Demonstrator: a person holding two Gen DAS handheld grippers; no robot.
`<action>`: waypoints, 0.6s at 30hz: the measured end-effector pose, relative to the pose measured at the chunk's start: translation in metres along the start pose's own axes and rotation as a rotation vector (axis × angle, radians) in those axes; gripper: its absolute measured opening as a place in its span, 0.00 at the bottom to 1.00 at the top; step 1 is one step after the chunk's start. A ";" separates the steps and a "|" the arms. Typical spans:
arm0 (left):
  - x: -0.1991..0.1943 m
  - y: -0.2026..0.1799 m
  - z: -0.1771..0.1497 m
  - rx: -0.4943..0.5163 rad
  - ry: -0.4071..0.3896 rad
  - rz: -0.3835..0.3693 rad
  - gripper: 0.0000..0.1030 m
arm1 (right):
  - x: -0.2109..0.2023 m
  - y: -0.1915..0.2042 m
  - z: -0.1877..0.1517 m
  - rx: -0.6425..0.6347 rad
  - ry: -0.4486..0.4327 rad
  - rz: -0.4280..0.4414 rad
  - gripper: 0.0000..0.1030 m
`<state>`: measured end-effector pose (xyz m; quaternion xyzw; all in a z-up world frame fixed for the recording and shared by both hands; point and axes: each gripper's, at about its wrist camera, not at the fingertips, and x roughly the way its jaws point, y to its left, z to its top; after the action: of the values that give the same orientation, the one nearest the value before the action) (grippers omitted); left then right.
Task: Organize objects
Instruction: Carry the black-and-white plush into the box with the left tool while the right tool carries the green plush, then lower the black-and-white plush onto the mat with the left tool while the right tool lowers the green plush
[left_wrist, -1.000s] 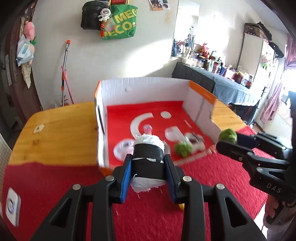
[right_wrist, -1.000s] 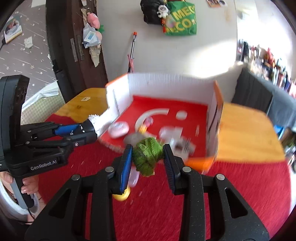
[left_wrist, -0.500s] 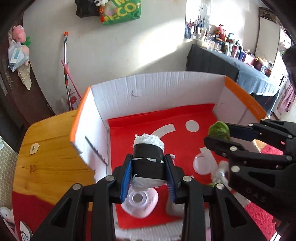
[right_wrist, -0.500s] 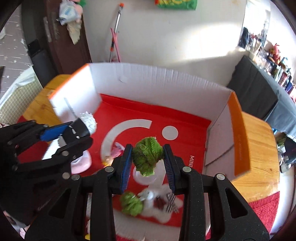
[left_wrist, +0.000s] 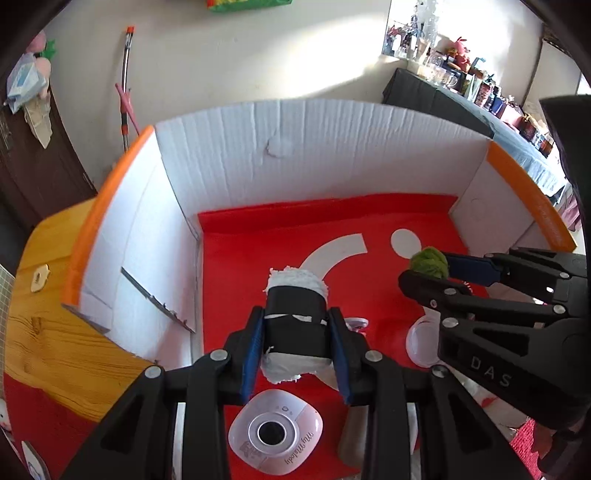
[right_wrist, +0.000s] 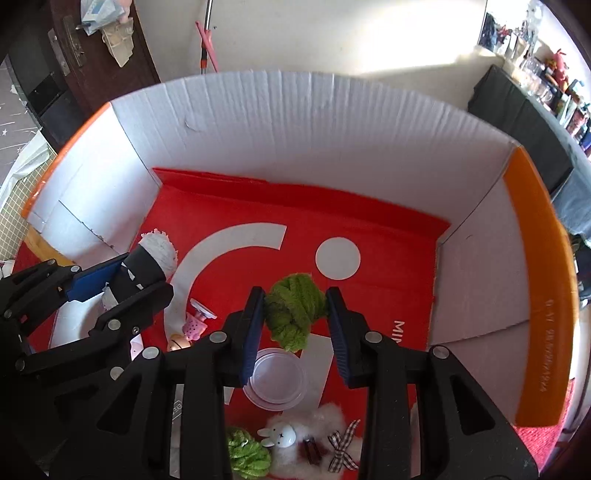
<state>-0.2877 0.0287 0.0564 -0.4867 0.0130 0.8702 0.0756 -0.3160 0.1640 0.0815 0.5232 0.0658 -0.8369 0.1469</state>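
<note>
My left gripper (left_wrist: 295, 350) is shut on a white fluffy roll with a black band (left_wrist: 295, 317) and holds it above the red floor of an open cardboard box (left_wrist: 258, 136). My right gripper (right_wrist: 295, 332) is shut on a green yarn ball (right_wrist: 293, 310) over the middle of the same box (right_wrist: 295, 122). Each gripper shows in the other's view: the right one (left_wrist: 428, 269) at the right with the green ball (left_wrist: 428, 260), the left one (right_wrist: 122, 277) at the left with the roll (right_wrist: 151, 254).
On the box floor lie a pink-white round device (left_wrist: 275, 439), a clear round lid (right_wrist: 275, 376), a second green yarn ball (right_wrist: 247, 452), a white plush bunny (right_wrist: 295, 435) and a small pink toy (right_wrist: 194, 323). The box stands on a wooden table (left_wrist: 48, 332) with a red cloth.
Both grippers have moved forward from in front of the box to over its inside, each still holding its object. The box walls fill more of both views.
</note>
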 end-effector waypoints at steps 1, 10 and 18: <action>0.001 0.002 -0.001 -0.006 0.004 -0.002 0.34 | 0.001 -0.001 0.001 0.004 0.006 0.004 0.31; 0.014 0.012 -0.005 -0.039 0.058 -0.018 0.34 | 0.011 -0.013 0.003 0.033 0.066 0.037 0.32; 0.017 0.015 -0.008 -0.046 0.072 -0.006 0.34 | 0.012 -0.018 -0.001 0.031 0.083 0.031 0.33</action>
<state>-0.2919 0.0152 0.0370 -0.5193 -0.0058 0.8519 0.0667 -0.3256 0.1794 0.0695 0.5607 0.0511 -0.8129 0.1488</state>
